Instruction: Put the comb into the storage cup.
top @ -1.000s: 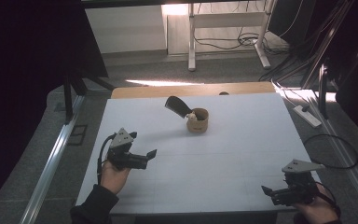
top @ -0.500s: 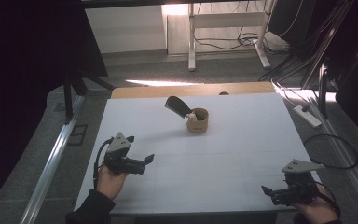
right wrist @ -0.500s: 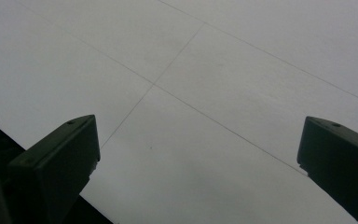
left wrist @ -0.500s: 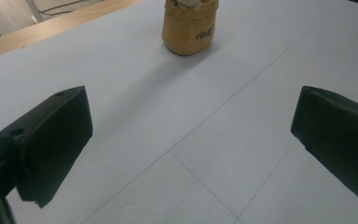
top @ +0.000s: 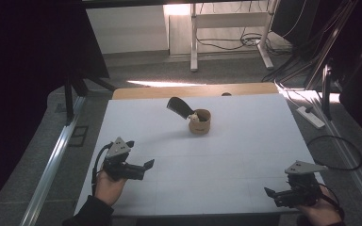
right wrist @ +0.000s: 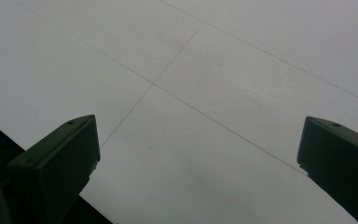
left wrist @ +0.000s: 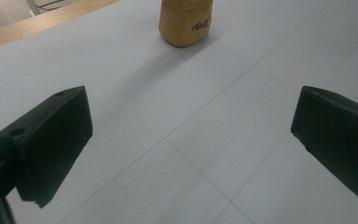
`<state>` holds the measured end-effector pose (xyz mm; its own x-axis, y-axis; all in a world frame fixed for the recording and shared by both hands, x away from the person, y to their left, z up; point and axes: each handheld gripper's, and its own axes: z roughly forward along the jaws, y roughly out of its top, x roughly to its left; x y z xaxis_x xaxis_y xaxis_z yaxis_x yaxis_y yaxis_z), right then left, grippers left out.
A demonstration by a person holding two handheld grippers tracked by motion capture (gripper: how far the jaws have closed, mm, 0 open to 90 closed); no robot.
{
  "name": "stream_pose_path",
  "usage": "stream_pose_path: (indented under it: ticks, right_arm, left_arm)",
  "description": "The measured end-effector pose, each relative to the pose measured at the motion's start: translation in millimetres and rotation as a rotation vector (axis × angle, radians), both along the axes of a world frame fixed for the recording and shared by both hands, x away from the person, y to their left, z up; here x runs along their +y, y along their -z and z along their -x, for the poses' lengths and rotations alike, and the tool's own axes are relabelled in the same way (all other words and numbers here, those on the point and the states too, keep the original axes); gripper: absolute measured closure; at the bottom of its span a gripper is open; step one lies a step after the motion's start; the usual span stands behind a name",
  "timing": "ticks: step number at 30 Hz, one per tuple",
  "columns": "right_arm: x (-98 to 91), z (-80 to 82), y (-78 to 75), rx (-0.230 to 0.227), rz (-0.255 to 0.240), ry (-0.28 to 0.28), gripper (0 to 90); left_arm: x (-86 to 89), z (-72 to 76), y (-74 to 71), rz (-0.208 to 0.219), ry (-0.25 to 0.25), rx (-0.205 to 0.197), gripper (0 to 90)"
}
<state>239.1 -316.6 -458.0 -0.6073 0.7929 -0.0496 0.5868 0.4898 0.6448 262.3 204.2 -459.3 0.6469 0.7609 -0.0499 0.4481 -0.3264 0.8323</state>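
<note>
Toward the far middle of the white table [top: 245, 155], a small tan cup [top: 200, 121] stands upright with a dark scoop-shaped piece [top: 179, 107] leaning out of it, tilted up and away to the left; something pale sits at the cup's mouth, too small to name. Printed lettering faces me on the cup's side, seen in the left gripper view [left wrist: 185, 21]. From my left gripper [top: 147, 165], the cup lies ahead and a little to the right across bare table, well apart. Its jaws are spread wide and hold nothing. My right gripper [top: 268, 192], down at the near right corner of the table, is also spread wide and empty, aimed leftward over the near edge. I judge the left the nearer of the two and better lined up on the cup, so the reach falls to it, forward and rightward.
</note>
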Motion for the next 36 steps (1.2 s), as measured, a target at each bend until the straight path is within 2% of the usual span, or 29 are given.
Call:
stream_pose_path:
  ticks: [19,36]
  right_arm:
    - [0.3,0.0,0.1,0.000,0.003,0.003,0.0]
    - [0.4,-0.1,0.2,-0.001,0.006,0.006,0.0]
  left_arm:
    - [8.8,17.1,2.7,0.009,-0.002,0.030,0.0]
    - [17.0,34.0,4.3,0.000,-0.017,0.042,0.0]
